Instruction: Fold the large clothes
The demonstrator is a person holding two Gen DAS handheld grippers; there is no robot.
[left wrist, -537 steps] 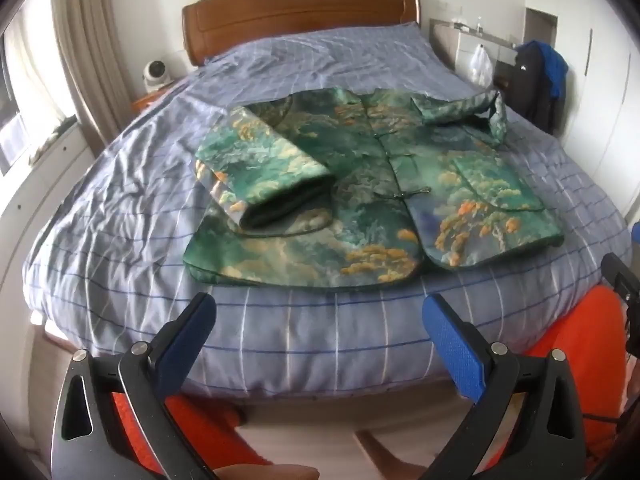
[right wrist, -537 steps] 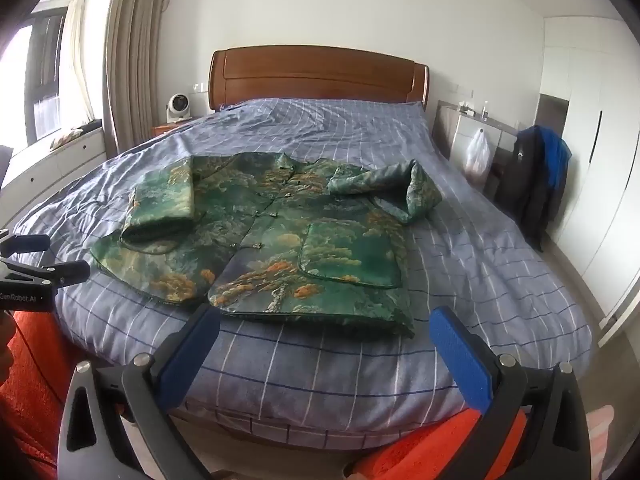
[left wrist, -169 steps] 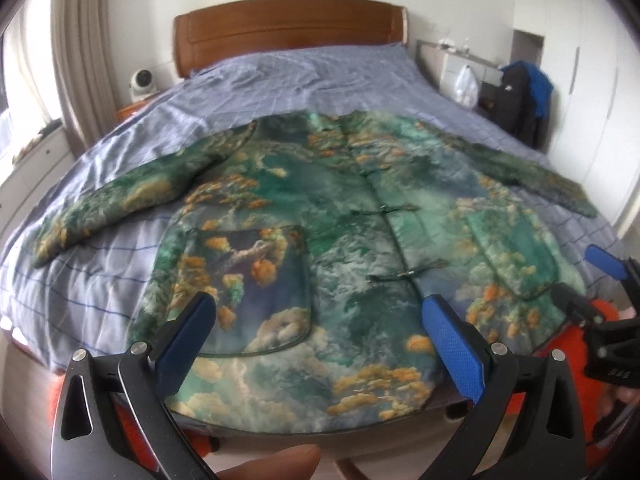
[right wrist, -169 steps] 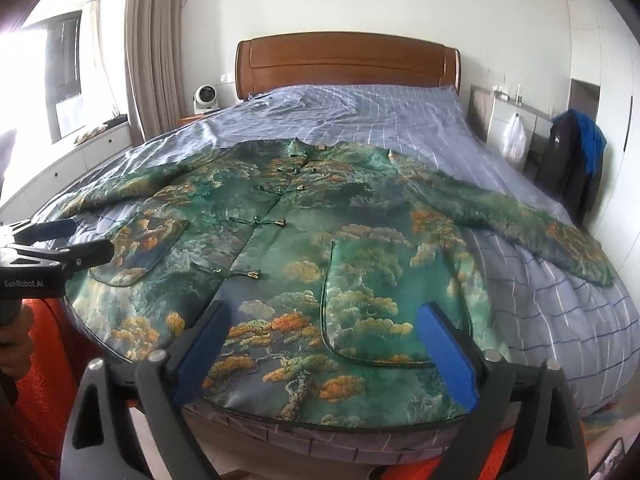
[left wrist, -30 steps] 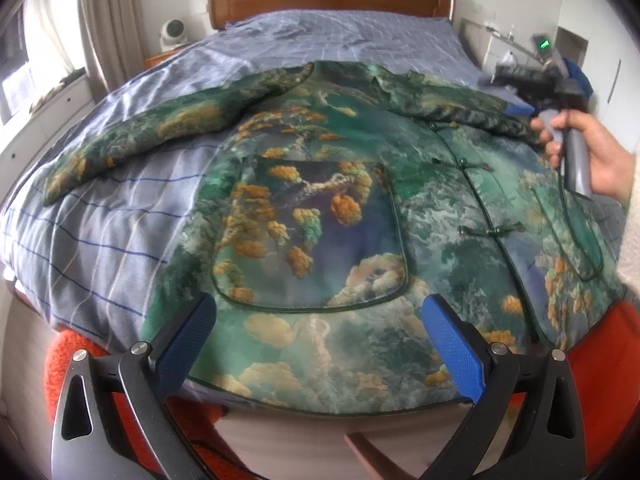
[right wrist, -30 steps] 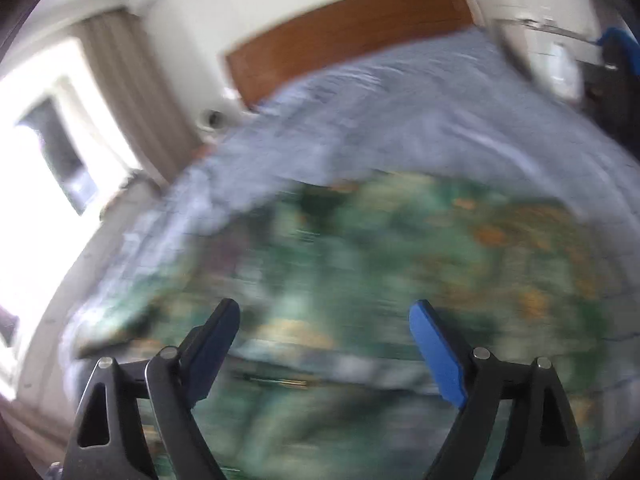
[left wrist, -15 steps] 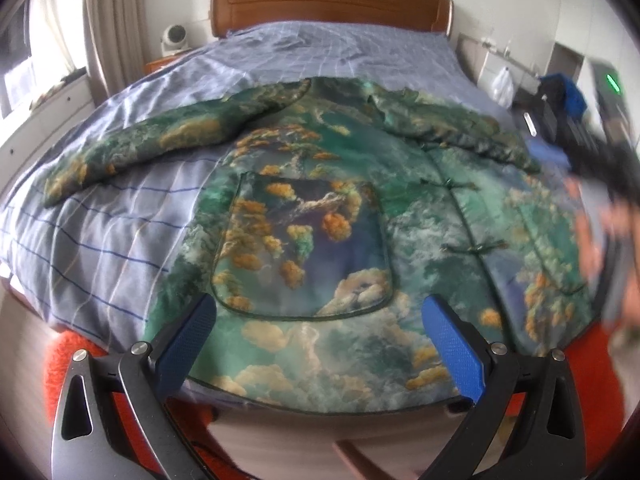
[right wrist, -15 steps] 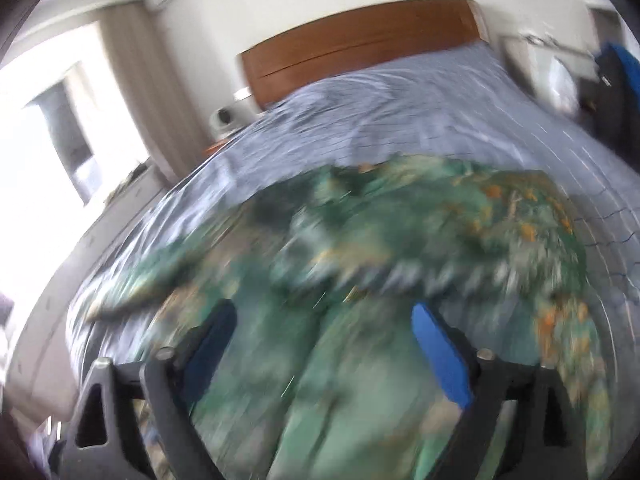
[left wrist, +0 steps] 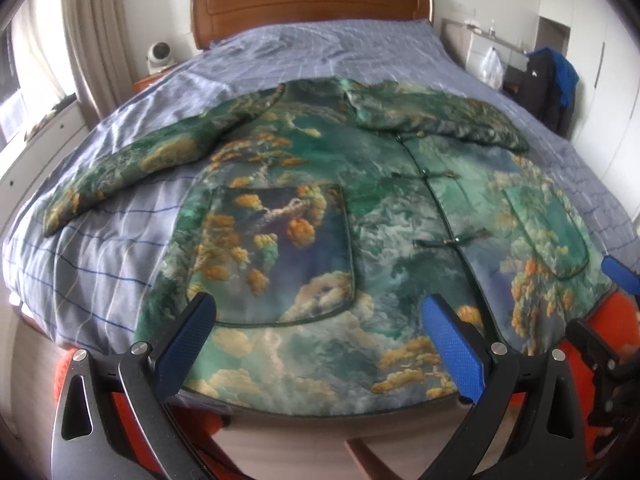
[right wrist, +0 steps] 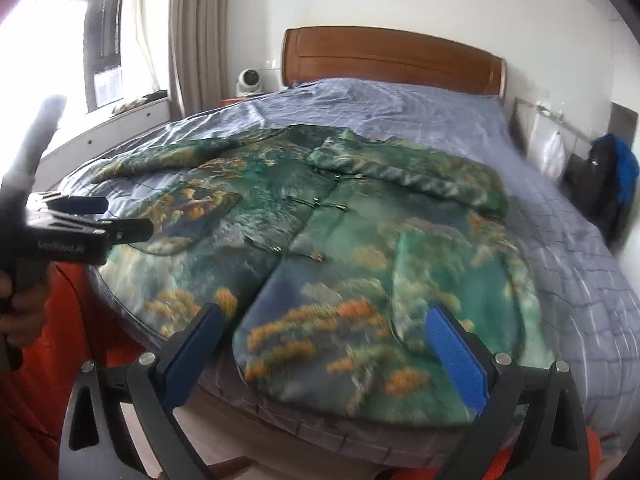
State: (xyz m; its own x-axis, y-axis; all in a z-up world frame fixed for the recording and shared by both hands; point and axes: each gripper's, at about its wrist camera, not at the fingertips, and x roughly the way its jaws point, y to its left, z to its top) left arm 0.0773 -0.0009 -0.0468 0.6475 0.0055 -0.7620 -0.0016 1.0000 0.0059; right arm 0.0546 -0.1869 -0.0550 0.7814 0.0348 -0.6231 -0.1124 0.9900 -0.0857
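A green jacket (left wrist: 360,216) with an orange-and-cloud print lies front up on the bed, its hem at the near edge. Its left sleeve (left wrist: 132,164) stretches out flat to the left. Its right sleeve (left wrist: 436,120) is folded across the chest, also seen in the right wrist view (right wrist: 404,168). My left gripper (left wrist: 320,344) is open and empty, just above the hem at the left pocket (left wrist: 276,252). My right gripper (right wrist: 324,352) is open and empty above the hem on the jacket's right side (right wrist: 360,300).
The bed (left wrist: 320,52) has a blue checked cover and a wooden headboard (left wrist: 312,0). A small white fan (left wrist: 158,54) stands at its left. A dark and blue coat (left wrist: 548,84) and a white bag (left wrist: 490,68) hang at the right. My orange trousers (right wrist: 48,340) press the bed's foot.
My right gripper has swung back from over the jacket to the bed's near edge. The right sleeve, spread out 5.6 s ago, now lies folded across the chest. My left gripper stayed near the hem.
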